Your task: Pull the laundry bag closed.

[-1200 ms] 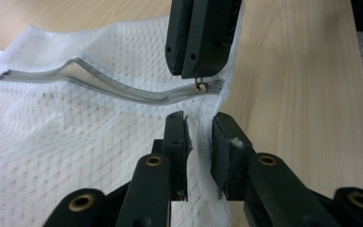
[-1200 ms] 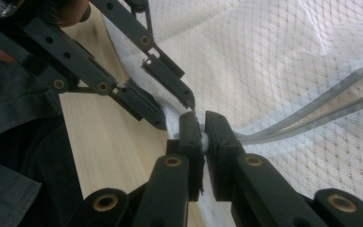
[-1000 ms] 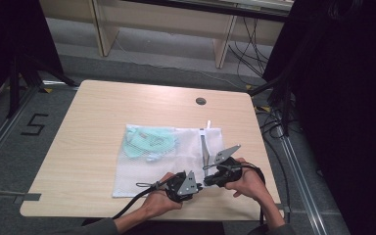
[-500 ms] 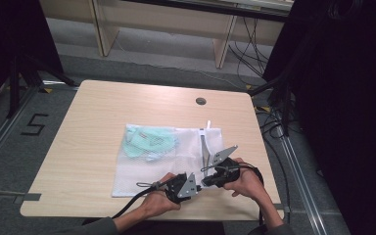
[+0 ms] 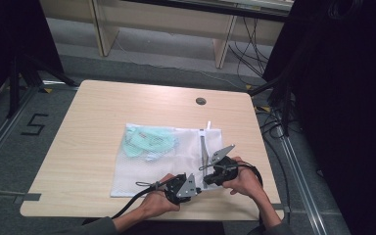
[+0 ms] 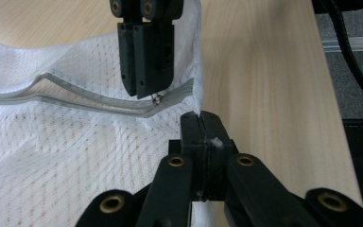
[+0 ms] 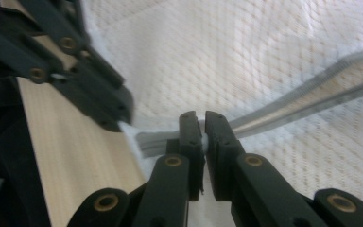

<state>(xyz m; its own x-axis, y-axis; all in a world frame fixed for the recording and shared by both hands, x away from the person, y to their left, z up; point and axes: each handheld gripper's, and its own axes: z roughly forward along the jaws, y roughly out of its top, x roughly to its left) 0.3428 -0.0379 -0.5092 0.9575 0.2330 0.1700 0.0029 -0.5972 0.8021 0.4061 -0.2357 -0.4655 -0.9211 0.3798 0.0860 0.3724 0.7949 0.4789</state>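
A white mesh zip-up laundry bag [image 5: 161, 159] lies flat on the pale wooden table [image 5: 103, 105], a little right of centre, with a mint-green cloth [image 5: 149, 141] inside its far-left part. Its grey zipper [image 5: 203, 147] runs along the bag's right side, long axis near to far, with the white pull-tab end pointing to the far edge.

Both grippers work the bag's near-right corner. The left gripper [image 6: 202, 124] has its 2 jaws pressed together on the mesh corner just near the zipper's near end. The right gripper [image 7: 202, 124] stands just beside it, to its right and slightly farther, jaws narrowed onto what looks like the zipper slider [image 6: 157, 98].

The zipper track stretches away from both grippers toward the far edge, so the likely pull runs along that line, with the right gripper nearer the slider and the left anchoring the corner.
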